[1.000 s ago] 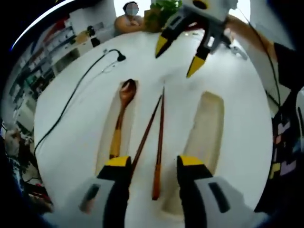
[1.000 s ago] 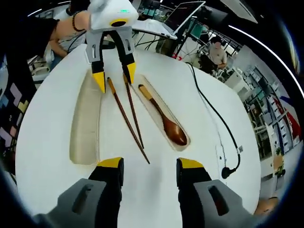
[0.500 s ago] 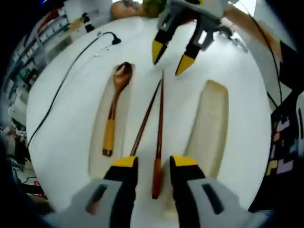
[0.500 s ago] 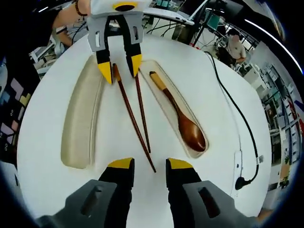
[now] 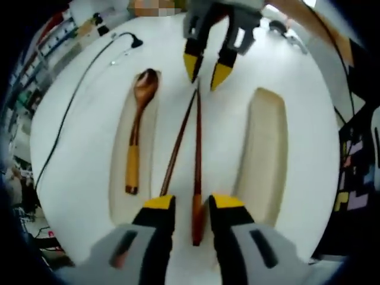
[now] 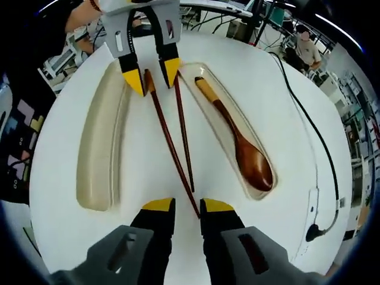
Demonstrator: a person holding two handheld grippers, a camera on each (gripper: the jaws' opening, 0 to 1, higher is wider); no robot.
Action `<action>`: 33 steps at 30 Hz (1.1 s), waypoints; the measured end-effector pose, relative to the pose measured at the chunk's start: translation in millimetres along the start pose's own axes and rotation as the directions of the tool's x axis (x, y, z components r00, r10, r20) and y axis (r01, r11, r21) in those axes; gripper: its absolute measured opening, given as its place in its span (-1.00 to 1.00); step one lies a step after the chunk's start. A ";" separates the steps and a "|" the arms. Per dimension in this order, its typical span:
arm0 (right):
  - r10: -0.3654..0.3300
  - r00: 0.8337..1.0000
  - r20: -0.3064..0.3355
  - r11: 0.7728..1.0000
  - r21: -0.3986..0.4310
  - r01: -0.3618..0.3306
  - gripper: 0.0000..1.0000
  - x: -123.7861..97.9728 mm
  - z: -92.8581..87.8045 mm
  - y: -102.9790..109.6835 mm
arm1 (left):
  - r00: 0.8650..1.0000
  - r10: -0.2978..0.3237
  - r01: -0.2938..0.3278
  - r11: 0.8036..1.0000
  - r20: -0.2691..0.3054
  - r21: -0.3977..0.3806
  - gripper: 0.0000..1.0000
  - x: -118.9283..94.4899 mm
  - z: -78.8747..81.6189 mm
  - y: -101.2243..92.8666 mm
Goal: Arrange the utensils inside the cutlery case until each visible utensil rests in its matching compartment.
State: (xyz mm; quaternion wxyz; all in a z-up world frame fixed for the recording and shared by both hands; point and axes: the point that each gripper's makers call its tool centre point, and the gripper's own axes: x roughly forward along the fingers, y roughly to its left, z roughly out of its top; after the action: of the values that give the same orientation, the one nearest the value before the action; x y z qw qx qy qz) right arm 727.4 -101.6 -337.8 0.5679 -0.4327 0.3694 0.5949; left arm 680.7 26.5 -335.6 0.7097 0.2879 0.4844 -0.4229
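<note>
Currently straddling opposite ends of the chopsticks (image 5: pixel 196 148) with left gripper (image 5: pixel 189 203) and right gripper (image 6: pixel 179 206), jaws narrowly parted, not pinching. Lying mid-table (image 6: pixel 142 160) between the case's empty compartment (image 6: pixel 100 139) and the spoon (image 6: pixel 237 141) compartment.

Both grippers (image 5: pixel 183 203) (image 6: pixel 179 206) low (fingers narrowly parted)

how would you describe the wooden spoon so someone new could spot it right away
On the round white table are two long shallow tray compartments with a pair of dark chopsticks lying on the table between them. The wooden spoon lies inside one compartment; the other compartment is bare. Unlike the thin chopsticks, it has a broad dark bowl and a pale handle end.
</note>
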 end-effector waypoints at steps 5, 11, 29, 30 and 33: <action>0.020 1.000 -0.012 1.000 -0.002 -0.020 -0.90 1.2 -0.5 4.5 | 1.000 -0.006 0.006 1.000 -0.016 0.015 -0.51 0.5 -0.1 0.1; 0.028 0.999 -0.036 0.999 -0.020 -0.028 -0.92 2.1 -0.6 5.1 | 0.997 -0.027 0.033 0.996 -0.070 0.082 -0.54 1.5 0.2 1.1; 0.046 0.998 -0.035 0.997 -0.052 -0.048 -0.97 3.0 3.1 6.7 | 0.989 0.003 0.023 0.984 -0.148 0.176 -0.87 4.0 2.9 -1.7; 0.043 0.998 -0.042 0.997 -0.054 -0.046 -0.97 3.0 3.1 7.3 | 0.988 0.006 0.022 0.984 -0.153 0.178 -0.87 4.2 3.2 -1.8; 0.024 0.998 -0.056 0.998 -0.065 -0.028 -0.97 2.6 2.7 8.6 | 0.986 0.005 0.029 0.980 -0.166 0.198 -0.87 3.8 2.8 -2.1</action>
State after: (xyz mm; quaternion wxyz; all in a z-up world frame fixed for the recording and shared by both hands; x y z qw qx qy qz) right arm 718.7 -98.8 -339.7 0.5353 -0.4625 0.3706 0.6018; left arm 680.8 22.1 -338.1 0.6320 0.3889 0.4985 -0.4482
